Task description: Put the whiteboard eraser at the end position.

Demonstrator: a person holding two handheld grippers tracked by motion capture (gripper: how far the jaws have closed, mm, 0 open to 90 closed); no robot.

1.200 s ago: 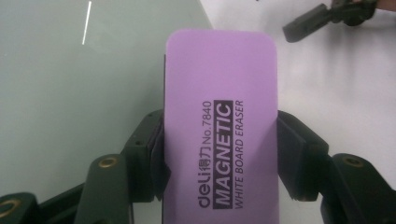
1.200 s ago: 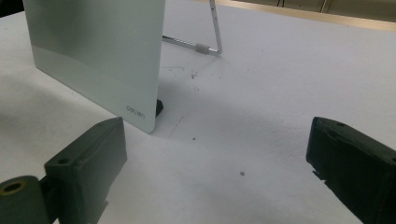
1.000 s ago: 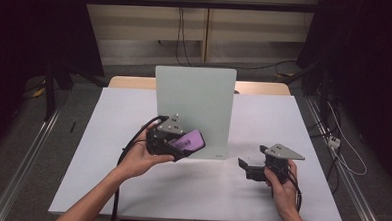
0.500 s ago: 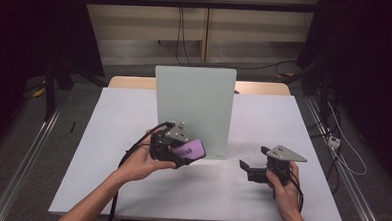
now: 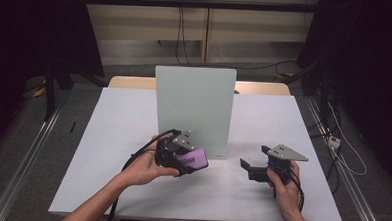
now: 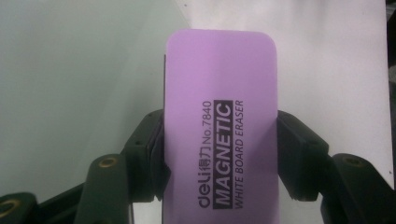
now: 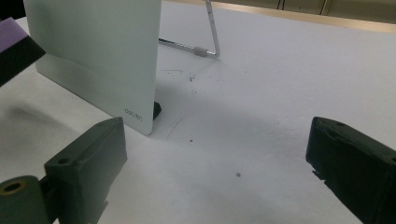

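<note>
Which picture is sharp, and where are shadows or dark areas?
Left gripper view: the print on the purple eraser is sharp, the board behind soft. Right gripper view: the whiteboard casts a soft shadow on the table. High view: table bright, surroundings dark.

Work surface: a rectangular table (image 5: pixel 130 187) with a matt white top, its pale wooden back edge showing behind. Standing on it, at mid-depth and centred, is an upright pale green whiteboard (image 5: pixel 194 105), propped from the rear by a thin metal wire stand (image 7: pixel 212 32) whose foot rests on the tabletop. Small dark specks and faint pen marks (image 7: pixel 180 74) lie on the white surface beside the board's lower corner.
</note>
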